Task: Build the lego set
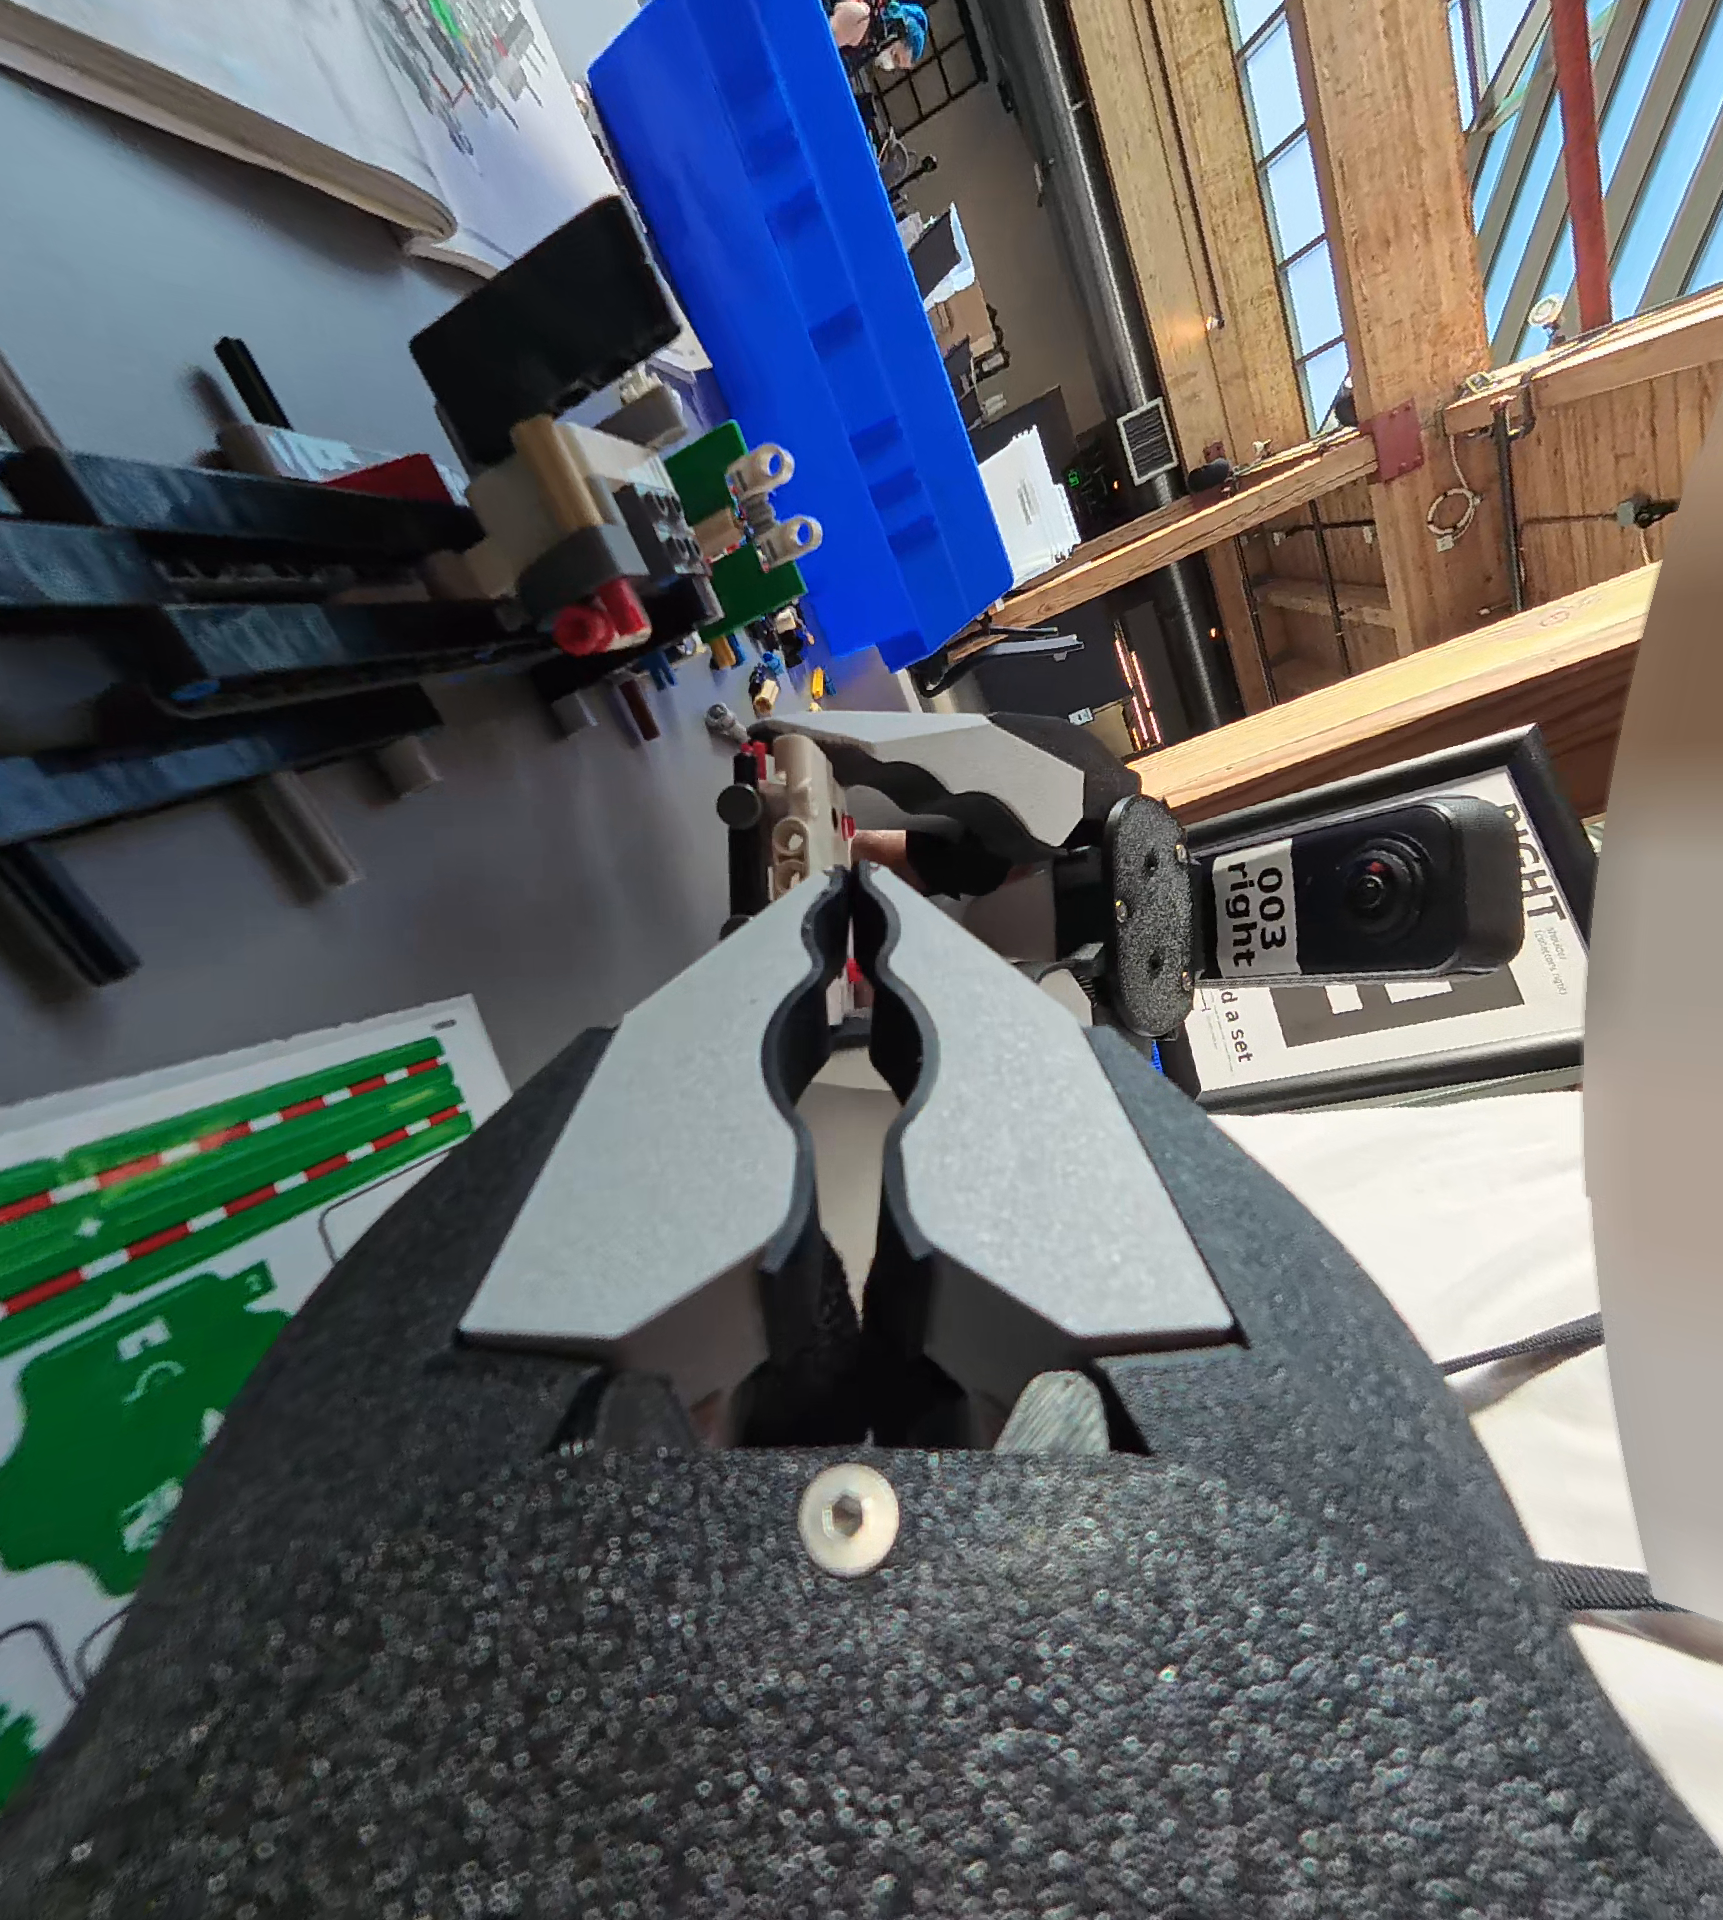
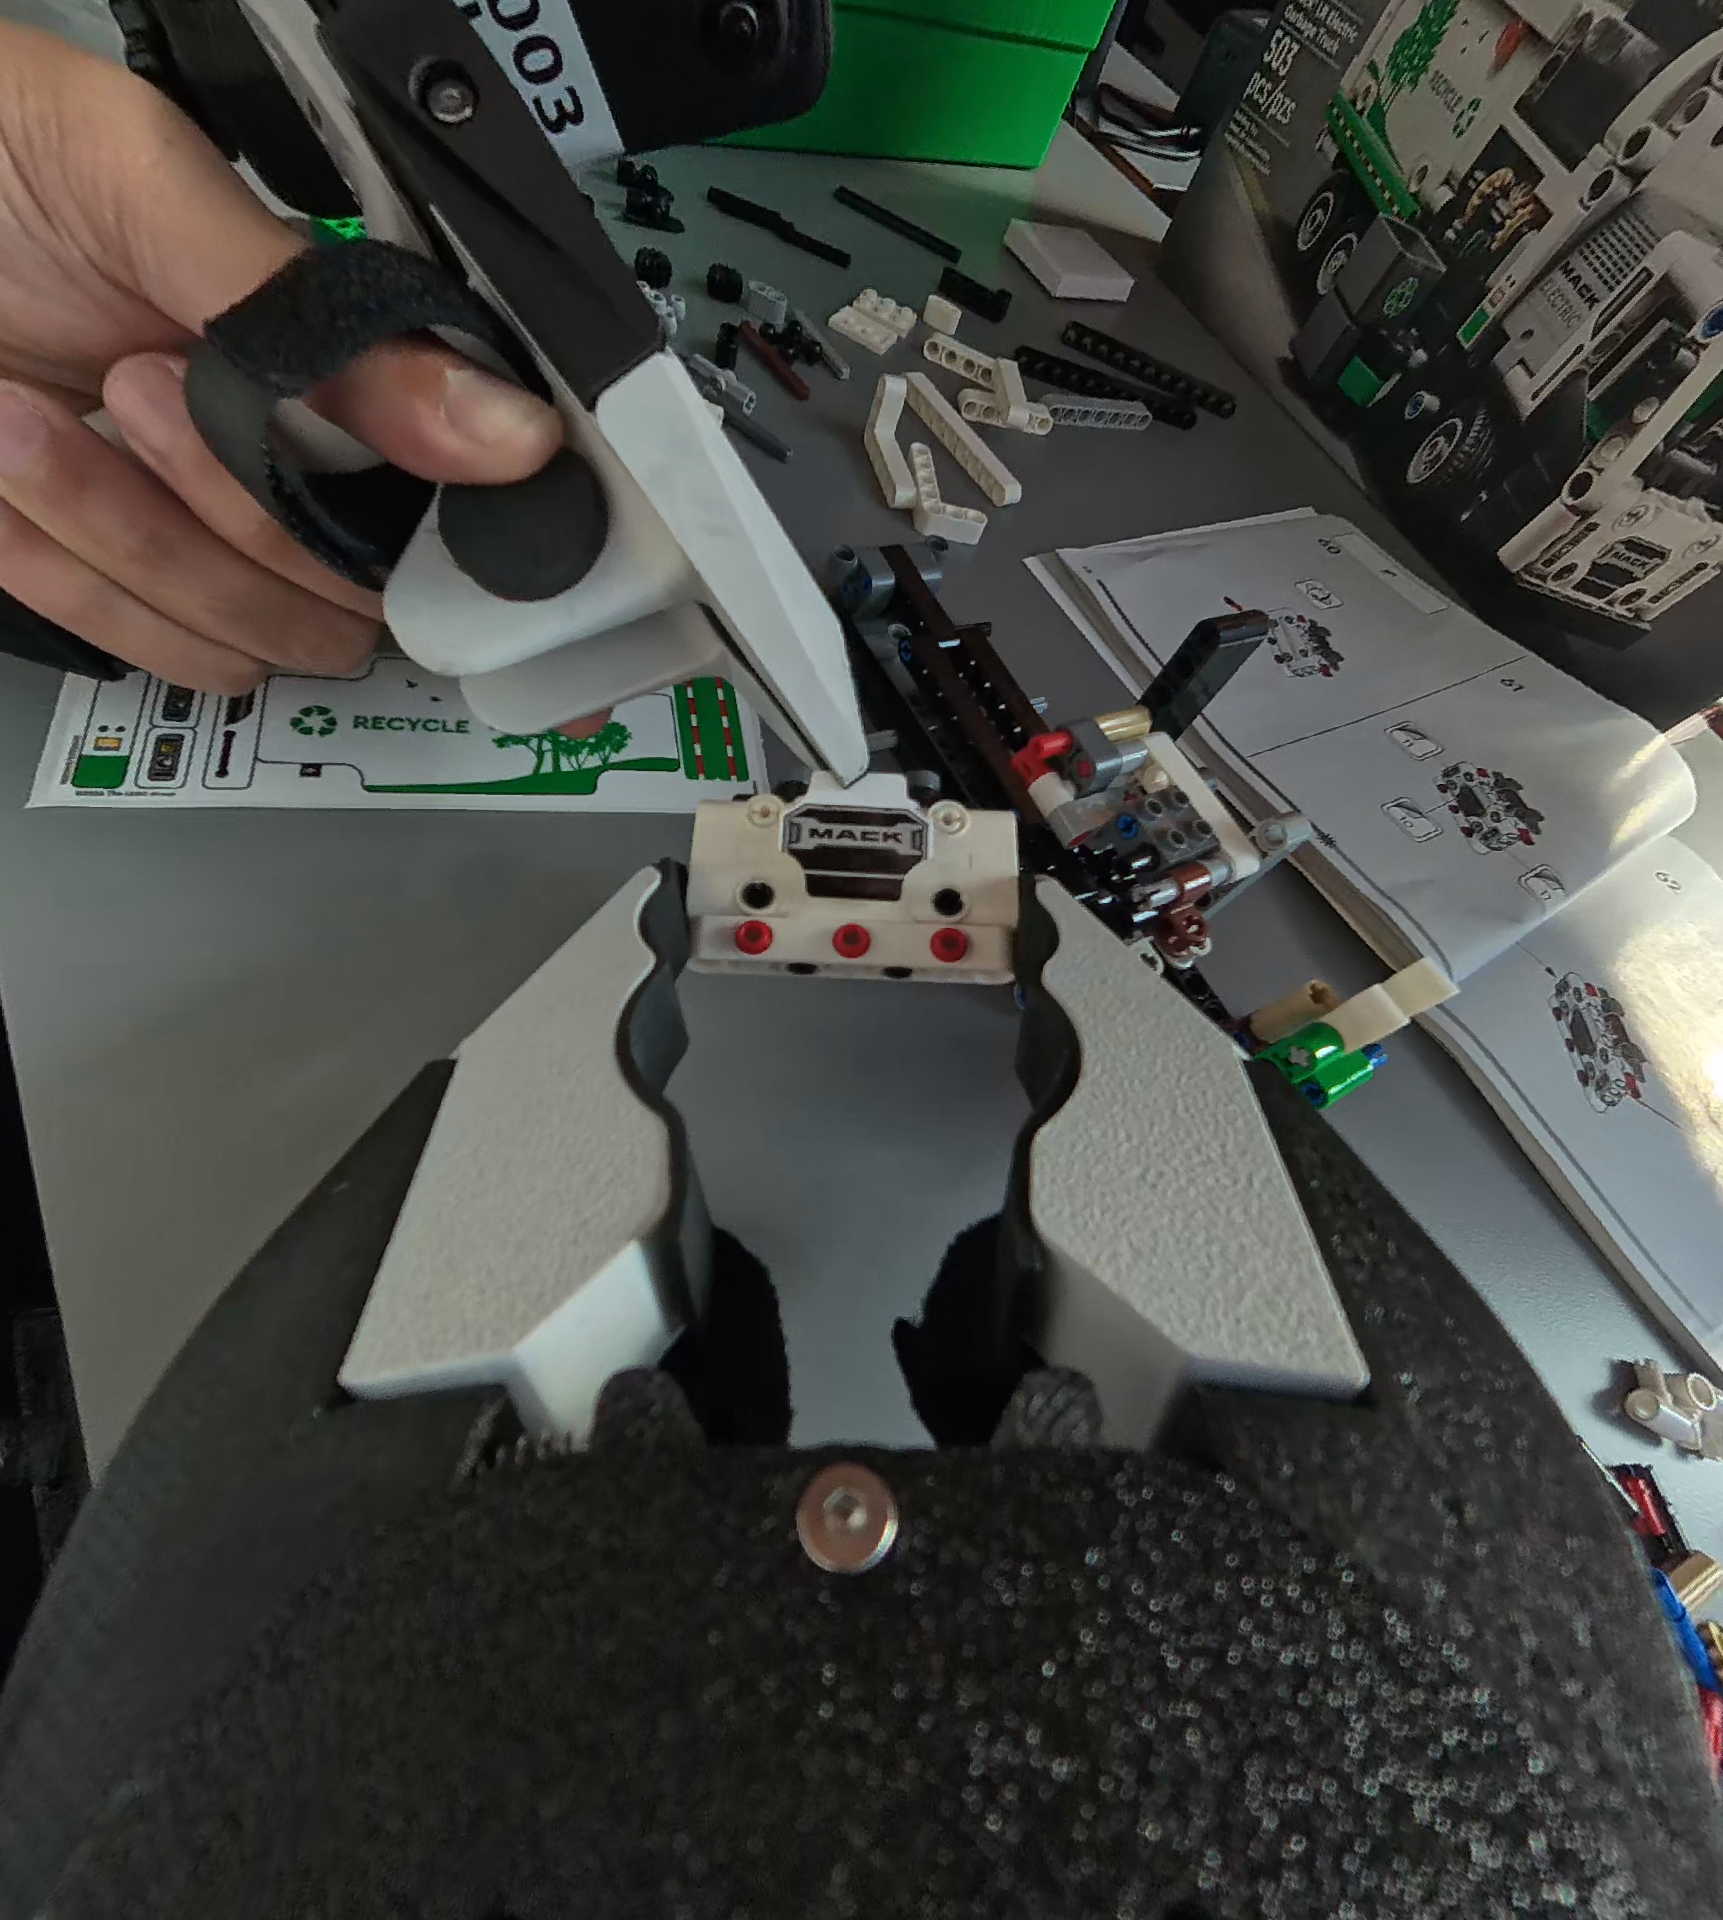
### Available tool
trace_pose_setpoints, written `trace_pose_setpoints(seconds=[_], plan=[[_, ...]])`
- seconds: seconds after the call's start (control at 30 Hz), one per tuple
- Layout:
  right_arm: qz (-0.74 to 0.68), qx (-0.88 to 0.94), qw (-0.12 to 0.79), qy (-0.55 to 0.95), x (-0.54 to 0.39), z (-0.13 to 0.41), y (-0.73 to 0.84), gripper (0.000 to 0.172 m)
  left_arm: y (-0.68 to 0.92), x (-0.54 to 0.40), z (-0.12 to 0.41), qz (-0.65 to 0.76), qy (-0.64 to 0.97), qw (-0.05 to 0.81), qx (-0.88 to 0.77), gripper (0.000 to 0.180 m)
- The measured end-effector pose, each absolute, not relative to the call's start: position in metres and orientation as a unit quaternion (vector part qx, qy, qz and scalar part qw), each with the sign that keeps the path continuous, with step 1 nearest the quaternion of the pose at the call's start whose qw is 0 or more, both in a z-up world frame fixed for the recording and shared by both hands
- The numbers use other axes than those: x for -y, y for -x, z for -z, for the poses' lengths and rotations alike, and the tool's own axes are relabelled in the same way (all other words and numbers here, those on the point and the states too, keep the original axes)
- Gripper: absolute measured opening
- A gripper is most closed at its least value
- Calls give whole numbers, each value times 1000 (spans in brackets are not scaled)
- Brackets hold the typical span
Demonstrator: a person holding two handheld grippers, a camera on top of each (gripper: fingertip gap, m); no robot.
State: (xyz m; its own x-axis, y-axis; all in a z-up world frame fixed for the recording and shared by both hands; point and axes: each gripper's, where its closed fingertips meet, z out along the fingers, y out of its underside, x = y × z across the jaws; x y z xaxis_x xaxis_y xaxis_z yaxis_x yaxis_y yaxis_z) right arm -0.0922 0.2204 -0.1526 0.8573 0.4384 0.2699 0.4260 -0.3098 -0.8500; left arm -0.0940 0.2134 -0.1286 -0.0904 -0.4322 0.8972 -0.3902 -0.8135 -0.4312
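Right wrist view: a white brick module (image 2: pixel 852 894) with three red pins is gripped at both ends by the pads of the right gripper (image 2: pixel 846 925); the left gripper (image 2: pixel 841 769), fingers pressed together on nothing, is touched to its far top edge; just beyond, a dark chassis (image 2: pixel 982 707) is only partly assembled; loose beams (image 2: pixel 950 436) lie unused on the far table (image 2: pixel 317 935).

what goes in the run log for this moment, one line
right gripper: shut on white brick block | left gripper: shut, tips on block top | near: dark chassis, booklet
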Motion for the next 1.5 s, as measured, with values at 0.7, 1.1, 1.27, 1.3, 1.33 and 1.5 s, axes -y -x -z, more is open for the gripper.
trace_pose_setpoints(seconds=[0.7,1.1,1.27,1.3,1.33,1.5], plan=[[-2,267,522,810,-220,153,92,62,94,-214,131,669,678,13,-305,0],[6,268,515,815,-220,156,90,62,96,-213,126,680,668,10,-302,0],[3,252,515,819,-222,155,85,62,100,-217,102,710,636,16,-303,0],[4,248,515,821,-222,155,83,62,100,-218,94,716,625,22,-311,0],[4,244,515,822,-222,155,81,62,101,-219,84,722,611,26,-324,0],[6,219,531,819,-224,149,72,62,99,-233,50,705,564,84,-422,0]])
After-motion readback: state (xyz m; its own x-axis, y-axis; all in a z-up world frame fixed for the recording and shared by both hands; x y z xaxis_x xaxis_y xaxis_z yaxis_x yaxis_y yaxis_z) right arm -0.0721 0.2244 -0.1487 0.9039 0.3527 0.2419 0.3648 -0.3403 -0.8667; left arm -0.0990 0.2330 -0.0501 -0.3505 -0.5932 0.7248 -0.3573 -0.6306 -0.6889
